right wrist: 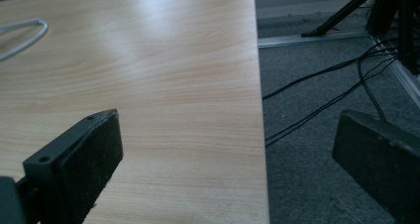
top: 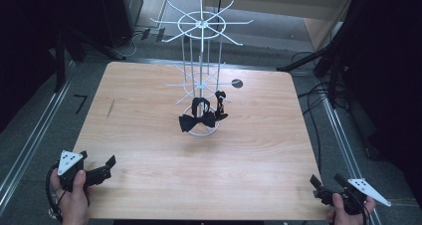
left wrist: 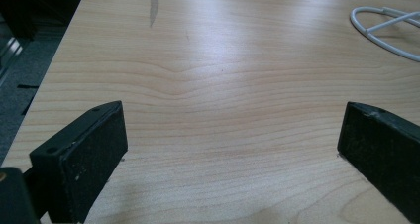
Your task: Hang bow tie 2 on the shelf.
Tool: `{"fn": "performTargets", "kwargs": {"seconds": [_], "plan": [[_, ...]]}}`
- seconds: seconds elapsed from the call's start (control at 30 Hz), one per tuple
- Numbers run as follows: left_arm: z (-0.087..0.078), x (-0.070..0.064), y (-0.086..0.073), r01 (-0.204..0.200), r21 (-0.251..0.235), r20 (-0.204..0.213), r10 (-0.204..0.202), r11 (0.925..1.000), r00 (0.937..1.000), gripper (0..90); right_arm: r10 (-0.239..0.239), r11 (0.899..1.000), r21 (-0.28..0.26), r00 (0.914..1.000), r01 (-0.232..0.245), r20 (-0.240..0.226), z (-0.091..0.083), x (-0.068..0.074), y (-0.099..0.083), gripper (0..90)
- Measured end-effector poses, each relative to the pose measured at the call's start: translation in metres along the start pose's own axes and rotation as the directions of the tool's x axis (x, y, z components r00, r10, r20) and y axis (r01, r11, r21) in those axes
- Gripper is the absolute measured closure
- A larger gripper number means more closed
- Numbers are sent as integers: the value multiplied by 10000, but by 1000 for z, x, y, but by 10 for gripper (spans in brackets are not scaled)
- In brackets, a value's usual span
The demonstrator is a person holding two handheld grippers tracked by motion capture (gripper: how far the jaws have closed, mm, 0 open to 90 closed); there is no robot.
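A white wire display rack (top: 201,60) stands upright at the middle back of the wooden table (top: 149,150). A black bow tie (top: 197,119) hangs low on it, just above its ring base, and a second black piece (top: 220,103) hangs beside it to the right. My left gripper (top: 102,168) rests at the table's front left corner, open and empty; its jaws stand wide apart over bare wood, with the rack's base ring (left wrist: 381,31) far off. My right gripper (top: 326,185) sits at the front right corner, open and empty, straddling the table edge.
A small dark round mark (top: 237,83) lies on the table behind the rack, and a dark streak (top: 110,109) at the left. Black cables (right wrist: 322,92) run over the grey carpet to the right. Dark stands and frames flank the table.
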State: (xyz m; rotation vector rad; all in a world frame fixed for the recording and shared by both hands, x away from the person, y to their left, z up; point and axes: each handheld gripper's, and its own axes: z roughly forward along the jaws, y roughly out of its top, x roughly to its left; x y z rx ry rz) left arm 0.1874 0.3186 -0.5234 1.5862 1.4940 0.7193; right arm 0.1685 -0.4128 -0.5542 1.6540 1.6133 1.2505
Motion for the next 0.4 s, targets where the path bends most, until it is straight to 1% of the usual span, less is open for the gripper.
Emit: {"fn": "performTargets", "kwargs": {"seconds": [0.2, 0.23, 0.33, 0.4], "plan": [[0, 0, 0, -12, 52, 36, 12, 10000, 10000, 0, -45, 10000, -75, 9999, 44, -119, -2, 1, 1, 0], [0, 0, 0, -8, 58, 38, 7, 10000, 10000, 0, 18, 10000, -36, 9999, -18, -152, -2, 2, 1, 0], [0, 0, 0, -2, 57, 38, 2, 10000, 10000, 0, -121, 9999, 47, 9999, 121, -48, -1, 1, 0, 0], [1, 0, 0, 3, 57, 23, -4, 10000, 10000, 0, -48, 10000, 85, 10000, 48, 58, -2, 1, 1, 0]]}}
